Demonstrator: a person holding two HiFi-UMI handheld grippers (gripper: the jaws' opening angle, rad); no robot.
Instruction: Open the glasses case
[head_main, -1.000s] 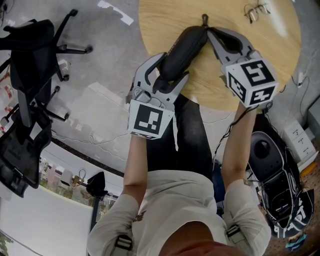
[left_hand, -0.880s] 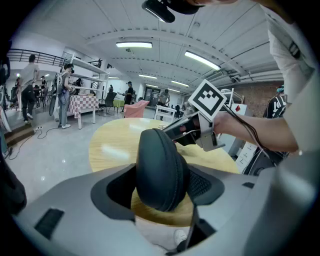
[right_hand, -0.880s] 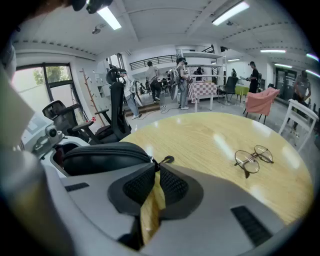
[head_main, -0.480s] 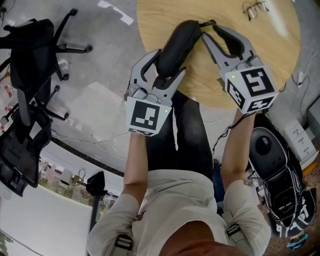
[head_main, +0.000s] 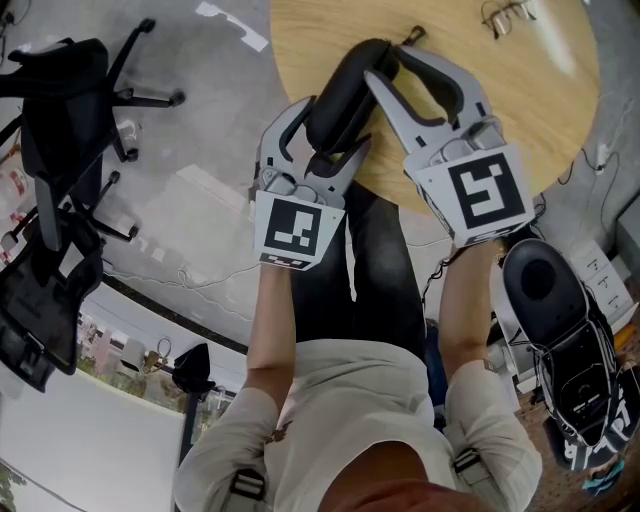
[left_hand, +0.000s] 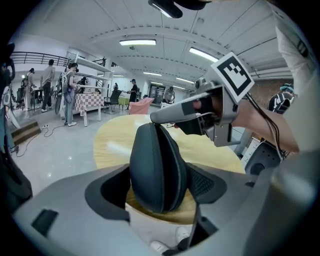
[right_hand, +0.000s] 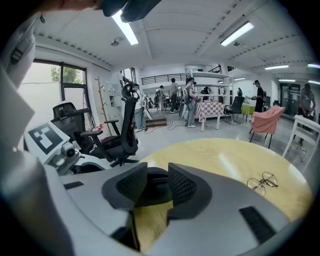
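Over the near edge of a round wooden table (head_main: 520, 90), a person grips a black zipped case (head_main: 345, 85) with two hand-held tongs. The left gripper (head_main: 335, 125) is clamped across the case's middle, its pads pressed to both sides. The right gripper (head_main: 386, 64) is pinched onto the end of the case farthest in over the table. From overhead the case reads as a dark oblong slanting in from the table's edge. The left gripper view alone shows it standing on its narrow side with the zip seam facing the camera and one right jaw lying across its top. The right gripper view shows only a dark sliver of case between its pads. Wire-rimmed glasses (right_hand: 262, 181) lie on the table's far side, well apart from the case, and an office chair (head_main: 60, 110) stands on the floor off the table's left.
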